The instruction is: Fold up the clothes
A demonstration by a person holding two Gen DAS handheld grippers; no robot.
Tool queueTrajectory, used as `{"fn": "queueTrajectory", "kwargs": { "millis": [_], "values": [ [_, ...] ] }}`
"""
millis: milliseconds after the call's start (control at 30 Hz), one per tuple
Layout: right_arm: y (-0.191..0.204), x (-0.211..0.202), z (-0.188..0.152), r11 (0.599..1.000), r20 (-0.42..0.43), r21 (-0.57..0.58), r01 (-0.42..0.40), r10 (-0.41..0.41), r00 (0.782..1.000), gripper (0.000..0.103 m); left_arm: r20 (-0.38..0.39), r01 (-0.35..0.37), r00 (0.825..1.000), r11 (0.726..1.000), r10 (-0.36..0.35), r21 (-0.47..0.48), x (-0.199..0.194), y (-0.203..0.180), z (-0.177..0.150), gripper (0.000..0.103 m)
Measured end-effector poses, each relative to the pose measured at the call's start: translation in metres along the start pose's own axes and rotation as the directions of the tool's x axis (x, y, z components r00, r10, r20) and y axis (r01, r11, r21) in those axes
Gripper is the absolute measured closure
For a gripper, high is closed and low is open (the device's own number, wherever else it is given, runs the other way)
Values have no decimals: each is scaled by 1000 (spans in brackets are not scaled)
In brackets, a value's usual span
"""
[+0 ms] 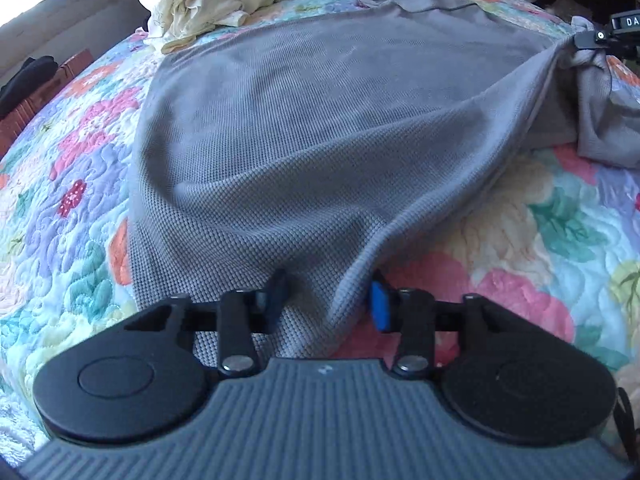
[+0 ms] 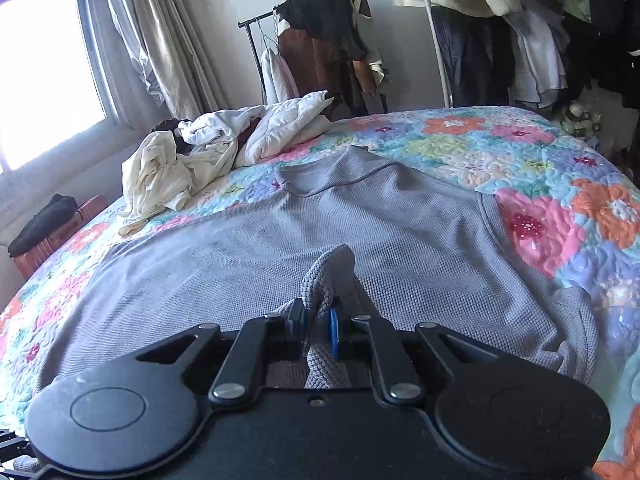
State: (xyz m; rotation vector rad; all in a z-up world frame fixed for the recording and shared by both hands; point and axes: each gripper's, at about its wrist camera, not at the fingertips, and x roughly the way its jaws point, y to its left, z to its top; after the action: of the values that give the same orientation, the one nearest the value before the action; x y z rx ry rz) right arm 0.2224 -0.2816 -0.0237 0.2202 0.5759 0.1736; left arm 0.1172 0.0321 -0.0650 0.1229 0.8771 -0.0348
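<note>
A grey waffle-knit shirt [image 1: 320, 120] lies spread on the flowered quilt [image 1: 80, 160] of a bed. My left gripper [image 1: 328, 304] is open, its blue-padded fingers apart on either side of a raised fold at the shirt's near edge. At the far right, my right gripper [image 1: 592, 40] holds a bunched corner lifted off the bed, so a taut ridge runs between the two. In the right wrist view my right gripper [image 2: 318, 328] is shut on a pinch of the grey shirt [image 2: 240, 248], whose collar points towards the far side.
A heap of cream and white clothes [image 2: 180, 160] sits on the quilt [image 2: 540, 152] beyond the shirt, towards the window [image 2: 40, 80]. A brown case with a black item [image 2: 60, 220] stands beside the bed. Hanging clothes on racks [image 2: 320, 40] line the far wall.
</note>
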Motion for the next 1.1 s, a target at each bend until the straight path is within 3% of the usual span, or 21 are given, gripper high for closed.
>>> {"fn": "queueTrajectory", "kwargs": {
  "millis": [33, 133, 233, 467, 567, 600, 633, 833, 1000, 1100],
  "values": [
    [0, 0, 0, 1000, -2, 0, 0, 0, 1000, 90, 1, -7, 1000, 1000, 7, -2, 0, 1, 0, 92],
    [0, -1, 2, 1000, 9, 6, -10, 10, 1000, 90, 7, -22, 1000, 1000, 22, -18, 0, 5, 3, 98],
    [1, -2, 5, 1000, 27, 13, -23, 23, 999, 89, 49, -63, 997, 998, 63, 11, -6, 6, 17, 99],
    [3, -5, 14, 998, 69, 30, -55, 53, 996, 89, 152, -63, 987, 998, 60, 13, -18, 35, 71, 99],
    [11, -1, 28, 997, 135, -10, -72, 73, 988, 80, 170, -79, 983, 997, 77, 9, -13, 60, 93, 99],
    [11, 4, 31, 998, 133, -5, -67, 67, 989, 68, 163, -61, 985, 998, 61, 0, -8, 69, 99, 99],
    [9, 8, 33, 998, 128, 6, -60, 59, 990, 65, 156, -46, 987, 999, 46, -6, -2, 77, 104, 99],
    [-47, 0, 15, 969, -42, 234, 83, -75, 996, 64, 120, -27, 993, 999, 25, 19, 35, 87, 104, 99],
    [-68, -7, -9, 936, -251, 288, 201, -129, 960, 49, 121, -16, 992, 1000, 17, -8, 49, 90, 101, 99],
    [-68, -6, -15, 912, -318, 359, 199, -81, 945, 44, 129, -15, 991, 1000, 16, -10, 53, 91, 100, 99]
  ]
}}
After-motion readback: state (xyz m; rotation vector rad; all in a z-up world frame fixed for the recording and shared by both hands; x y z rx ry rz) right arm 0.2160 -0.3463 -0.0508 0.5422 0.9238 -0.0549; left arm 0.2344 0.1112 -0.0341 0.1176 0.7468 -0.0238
